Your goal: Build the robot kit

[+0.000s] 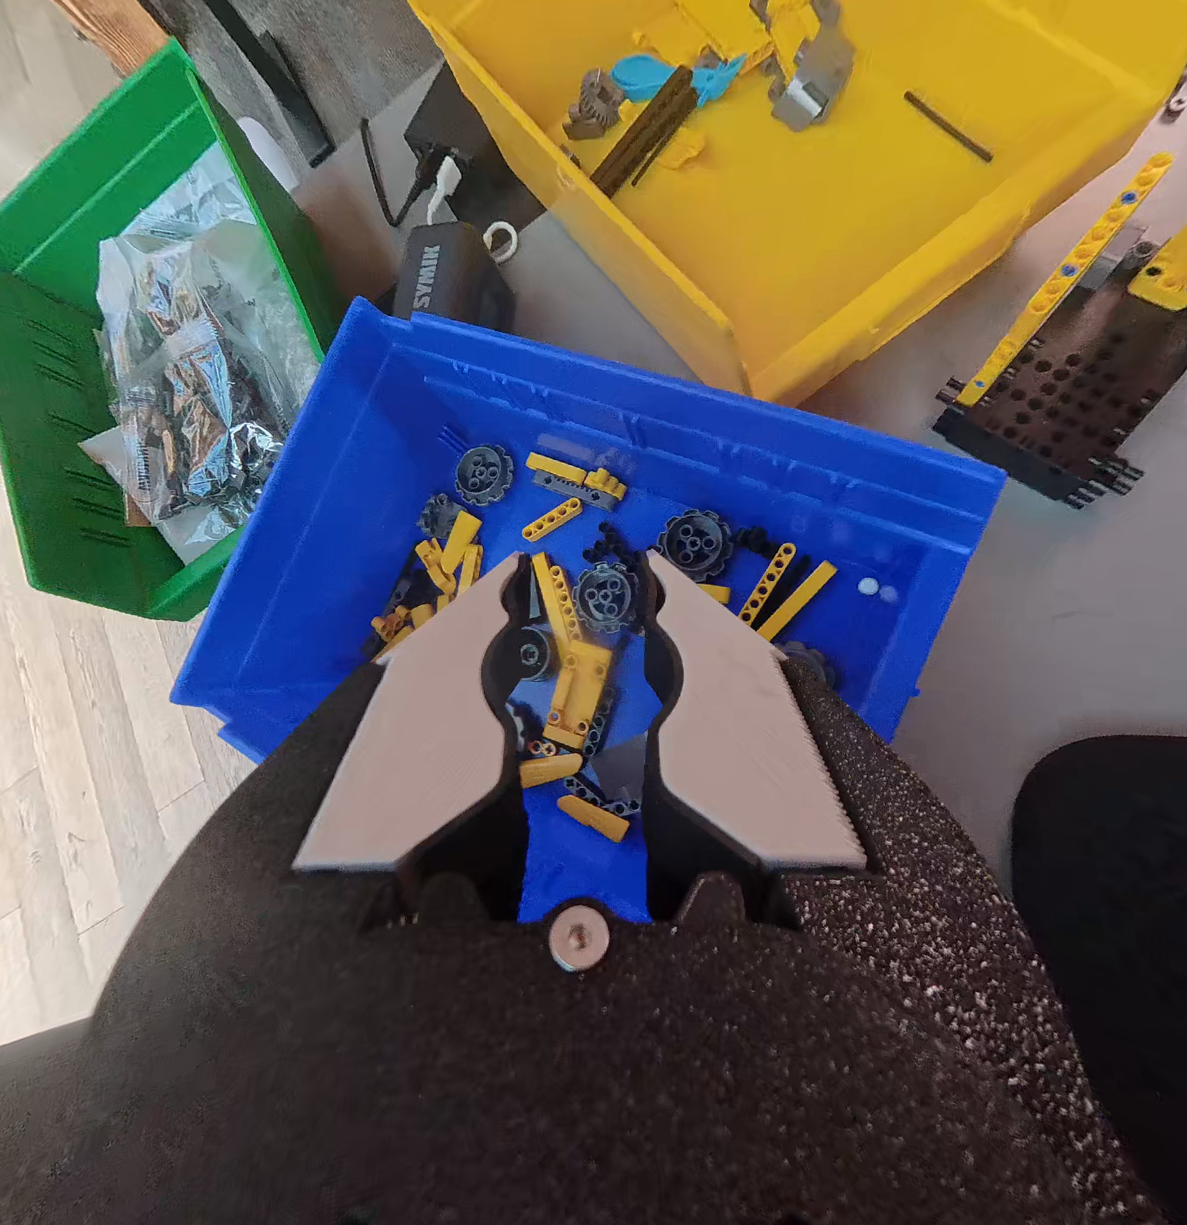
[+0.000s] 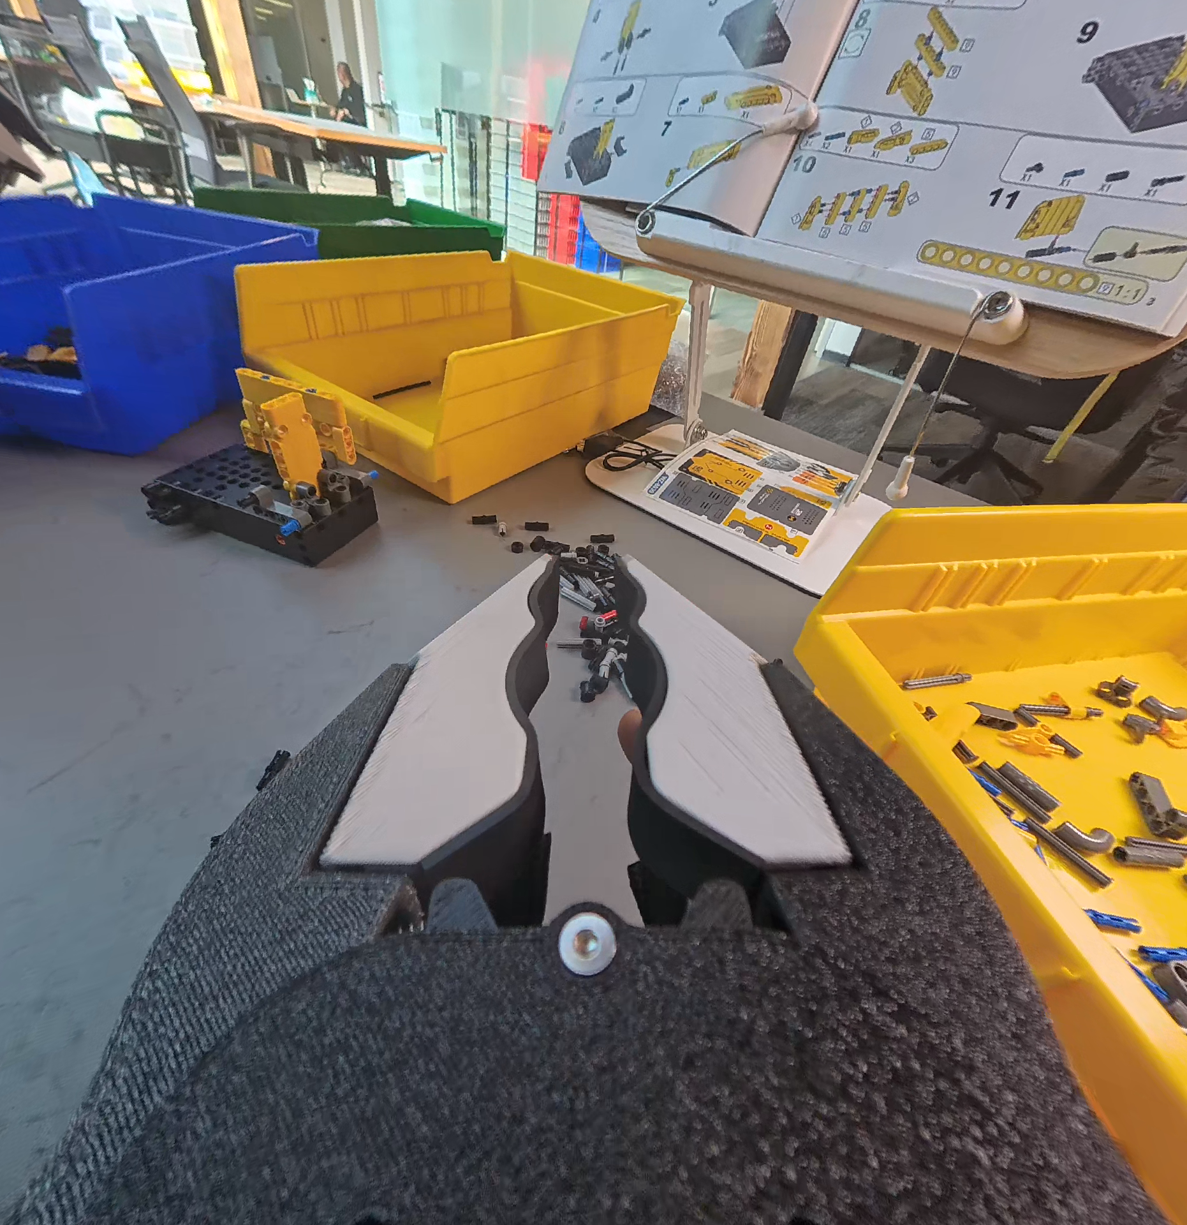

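The left gripper (image 1: 584,560) is held released above the blue bin (image 1: 325,530), over yellow beams (image 1: 564,603) and grey gears (image 1: 604,593); nothing is grasped. A green bin (image 1: 40,371) is seen beside. The right gripper (image 2: 587,563) is kept parted and empty over a pin pile (image 2: 594,590) on the table (image 2: 146,696), between a black-yellow model (image 2: 266,484) and a yellow bin (image 2: 975,577).

- The left gripper (image 1: 582,563) hides part of the parts (image 1: 577,689) in the blue bin (image 1: 325,530).
- The near yellow bin (image 2: 975,596) runs off the right edge.
- The green bin's bags (image 1: 180,371) stay unclear.
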